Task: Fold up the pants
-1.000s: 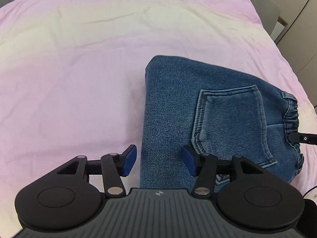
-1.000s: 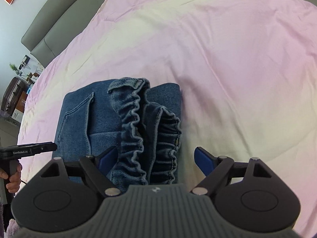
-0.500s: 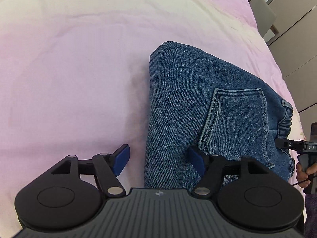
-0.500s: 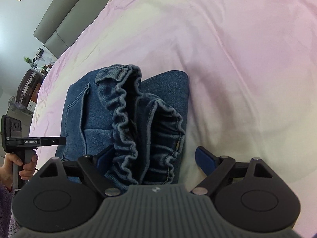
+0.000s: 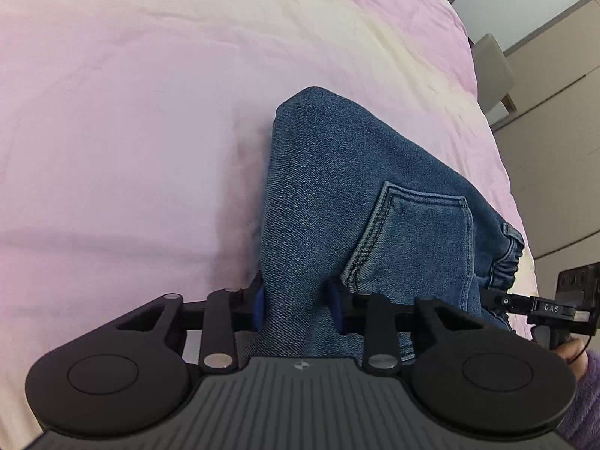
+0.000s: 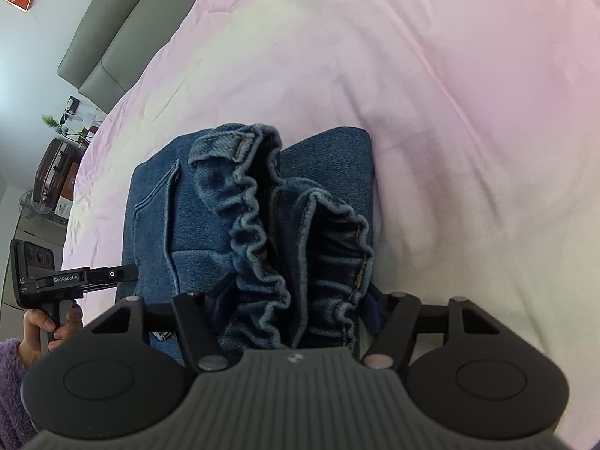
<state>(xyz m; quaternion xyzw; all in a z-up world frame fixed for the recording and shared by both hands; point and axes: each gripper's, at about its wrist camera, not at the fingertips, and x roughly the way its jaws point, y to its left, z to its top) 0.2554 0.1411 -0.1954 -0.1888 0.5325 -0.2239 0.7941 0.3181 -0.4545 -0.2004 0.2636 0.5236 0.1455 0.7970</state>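
Folded blue denim pants [image 5: 356, 195] lie on a pink bed cover [image 5: 131, 131], back pocket up. My left gripper [image 5: 296, 305] points down at their near folded edge. Its jaws are closing, and both blue pads press a ridge of denim between them. In the right wrist view the same pants [image 6: 195, 225] show their gathered elastic waistband [image 6: 258, 232]. There my right gripper [image 6: 294, 309] straddles the bunched waistband layers with its jaws closing. The cloth fills the gap and touches both fingers; the left pad is hidden behind it.
A hand [image 6: 45, 322] in a purple sleeve grips the other tool's handle at the left. Beyond the bed stand a grey headboard [image 6: 112, 48], a suitcase [image 6: 52, 172], a grey chair [image 5: 491, 67] and wardrobe doors [image 5: 555, 75]. The pink cover spreads wide beyond the pants.
Both grippers sank closer to the pants. The left jaws went from wide apart to pinching the folded edge. The right jaws narrowed around the waistband.
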